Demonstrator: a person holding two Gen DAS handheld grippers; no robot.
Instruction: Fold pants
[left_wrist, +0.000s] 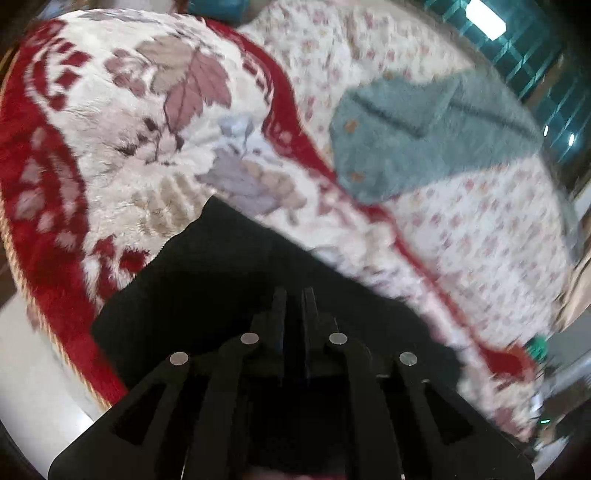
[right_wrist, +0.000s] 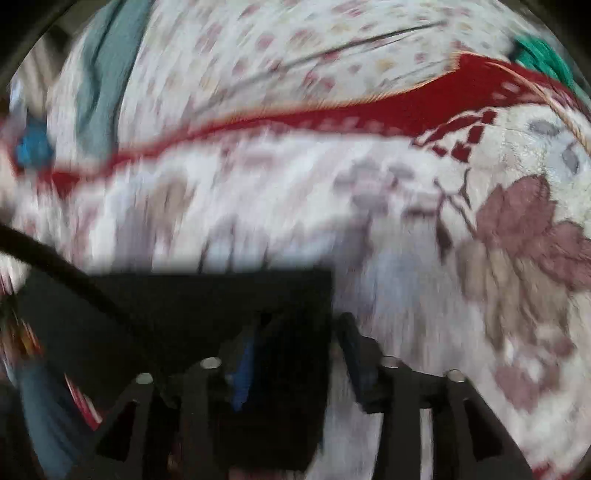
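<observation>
- Black fabric pants (left_wrist: 207, 280) lying on the plush red-and-white floral blanket (left_wrist: 110, 147), near its edge.
- Left gripper (left_wrist: 294, 295) pinched nearly shut on the black cloth; best kept clamped through the fold.
- Right gripper (right_wrist: 295, 328) spread fairly wide, pants edge between the fingers, not pressed.
- Worth laying edges flush, well apart from the teal fleece garment (left_wrist: 424, 136).

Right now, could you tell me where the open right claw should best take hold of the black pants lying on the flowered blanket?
Probably the squared corner of the black fabric pants, where two straight edges meet and lie flat on the red and white flowered plush blanket. The right claw already straddles that side edge, so come from above and close there.
</observation>
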